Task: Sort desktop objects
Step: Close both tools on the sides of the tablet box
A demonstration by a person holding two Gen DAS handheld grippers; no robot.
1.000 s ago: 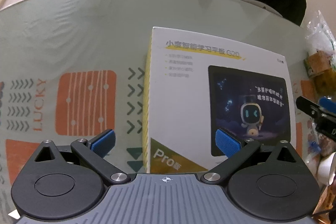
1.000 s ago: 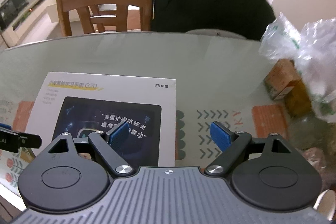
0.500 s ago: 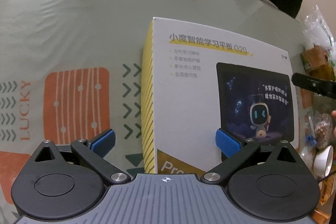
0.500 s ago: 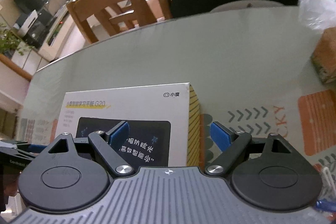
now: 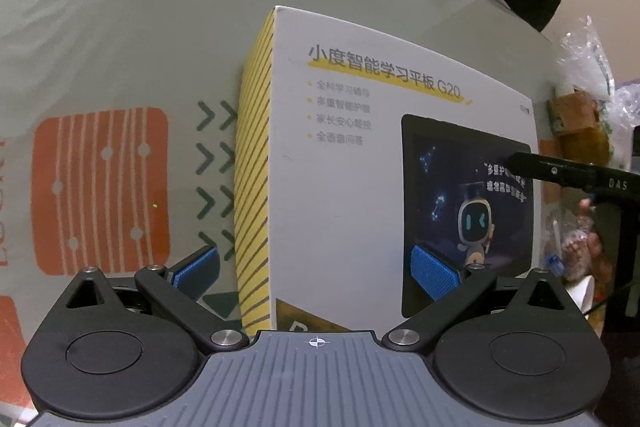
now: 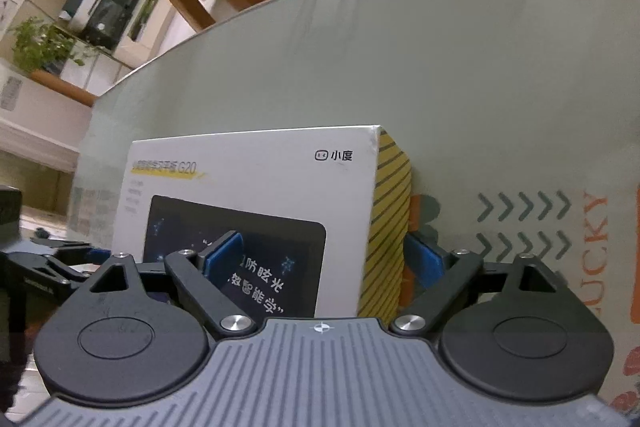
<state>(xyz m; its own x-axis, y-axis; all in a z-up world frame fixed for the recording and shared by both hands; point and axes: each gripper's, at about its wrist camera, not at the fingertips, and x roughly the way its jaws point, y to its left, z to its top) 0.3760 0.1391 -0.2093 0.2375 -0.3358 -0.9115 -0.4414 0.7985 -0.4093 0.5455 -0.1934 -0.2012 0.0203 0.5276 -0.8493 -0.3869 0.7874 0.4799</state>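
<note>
Both wrist views low, close, sharing tablet box (image 5: 360, 167) (image 6: 256, 187).

Both grippers have closed in on the box (image 5: 360, 163) from opposite sides. A second ago the left gripper (image 5: 316, 271) sat back from its near corner; now the yellow striped edge runs up between its spread pads, one pad over the white top. The right gripper (image 6: 322, 255) has swung from above the box's right edge down low, and now straddles the other striped edge (image 6: 390, 219), one pad on each side.
</note>
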